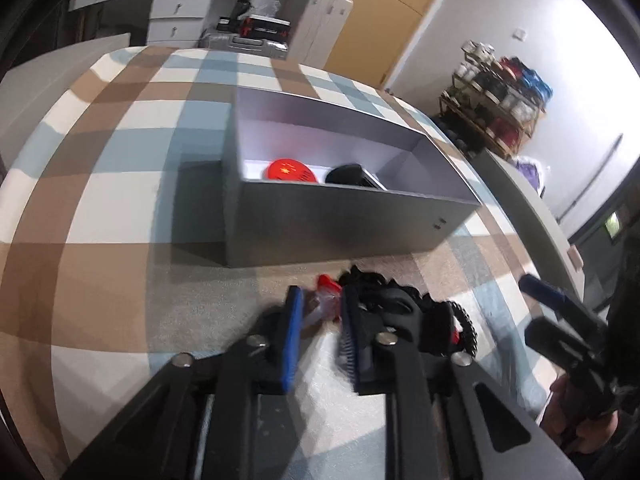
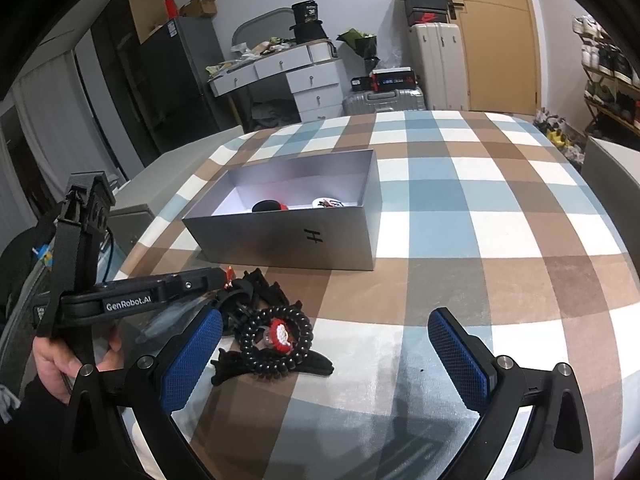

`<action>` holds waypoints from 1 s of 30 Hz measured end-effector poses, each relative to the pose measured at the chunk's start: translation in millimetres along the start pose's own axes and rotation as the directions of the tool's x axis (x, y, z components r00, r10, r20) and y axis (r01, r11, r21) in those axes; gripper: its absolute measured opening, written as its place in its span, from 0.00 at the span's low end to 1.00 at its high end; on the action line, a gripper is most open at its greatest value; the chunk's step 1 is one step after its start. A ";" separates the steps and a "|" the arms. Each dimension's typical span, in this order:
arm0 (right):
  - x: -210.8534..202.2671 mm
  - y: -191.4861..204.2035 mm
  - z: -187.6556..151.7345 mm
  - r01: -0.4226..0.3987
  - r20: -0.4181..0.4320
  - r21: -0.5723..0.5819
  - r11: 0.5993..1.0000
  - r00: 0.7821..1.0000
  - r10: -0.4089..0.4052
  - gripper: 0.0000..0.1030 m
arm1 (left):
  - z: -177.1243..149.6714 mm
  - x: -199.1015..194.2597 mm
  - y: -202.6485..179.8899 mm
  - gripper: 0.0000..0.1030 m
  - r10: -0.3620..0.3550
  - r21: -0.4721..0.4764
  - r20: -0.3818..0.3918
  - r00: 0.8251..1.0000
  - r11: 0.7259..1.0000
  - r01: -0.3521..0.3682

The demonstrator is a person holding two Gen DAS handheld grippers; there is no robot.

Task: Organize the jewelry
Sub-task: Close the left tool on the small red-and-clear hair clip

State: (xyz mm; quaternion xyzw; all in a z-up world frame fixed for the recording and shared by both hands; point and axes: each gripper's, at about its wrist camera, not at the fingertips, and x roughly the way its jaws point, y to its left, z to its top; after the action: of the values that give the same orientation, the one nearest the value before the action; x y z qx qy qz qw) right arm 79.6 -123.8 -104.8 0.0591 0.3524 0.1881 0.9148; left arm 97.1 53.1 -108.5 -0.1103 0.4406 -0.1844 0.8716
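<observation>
Right wrist view: right gripper (image 2: 324, 360) open, empty; black coil hair tie (image 2: 276, 340) shows whole.
Left wrist view: left gripper (image 1: 318, 316) closed on red packet (image 1: 326, 300), blurred.

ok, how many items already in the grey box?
3 visible in the grey box: a red disc, a black piece beside it, and a white-and-red piece. The near wall may hide more.

Both wrist views look steeply down, close over the silver box (image 1: 340, 216) they share.

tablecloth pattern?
Brown, blue and white check on the tablecloth, clearest in the right wrist view.
</observation>
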 end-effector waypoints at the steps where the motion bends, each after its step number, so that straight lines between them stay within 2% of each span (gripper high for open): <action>1: -0.6 0.6 0.0 -0.001 0.000 0.000 1.000 1.000 0.001 1.00 | -0.9 -1.0 -2.8 0.09 0.023 0.016 0.006 1.000 1.000 -0.023; 6: -4.3 4.1 0.6 0.002 0.002 -0.003 1.000 1.000 -0.002 1.00 | -4.9 -5.6 -7.3 0.05 0.044 0.061 0.013 0.999 0.997 -0.045; 16: -8.4 11.6 1.7 -0.018 -0.005 0.002 1.000 1.000 0.018 1.00 | -15.2 -31.5 2.7 0.04 0.035 0.038 0.064 0.997 0.999 -0.037; 26: 4.1 25.8 -17.8 -0.112 -0.057 -0.012 0.994 0.992 0.112 1.00 | -34.5 -60.2 9.9 0.04 0.072 0.004 0.145 0.987 0.997 -0.073; 28: 7.2 28.0 -20.8 -0.113 -0.062 -0.023 0.993 0.992 0.111 0.99 | -36.6 -59.2 11.6 0.04 0.076 0.001 0.146 0.986 0.997 -0.077; 30: 10.1 30.0 -22.6 -0.100 -0.066 -0.032 0.994 0.993 0.098 0.91 | -37.9 -56.8 13.9 0.04 0.085 0.001 0.141 0.986 0.996 -0.086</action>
State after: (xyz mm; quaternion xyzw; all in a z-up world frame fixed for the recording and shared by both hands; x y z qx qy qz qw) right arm 62.2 -92.8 -120.7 0.0543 0.3750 0.2412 0.8935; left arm 38.7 88.4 -94.4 -0.1011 0.3818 -0.1400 0.9080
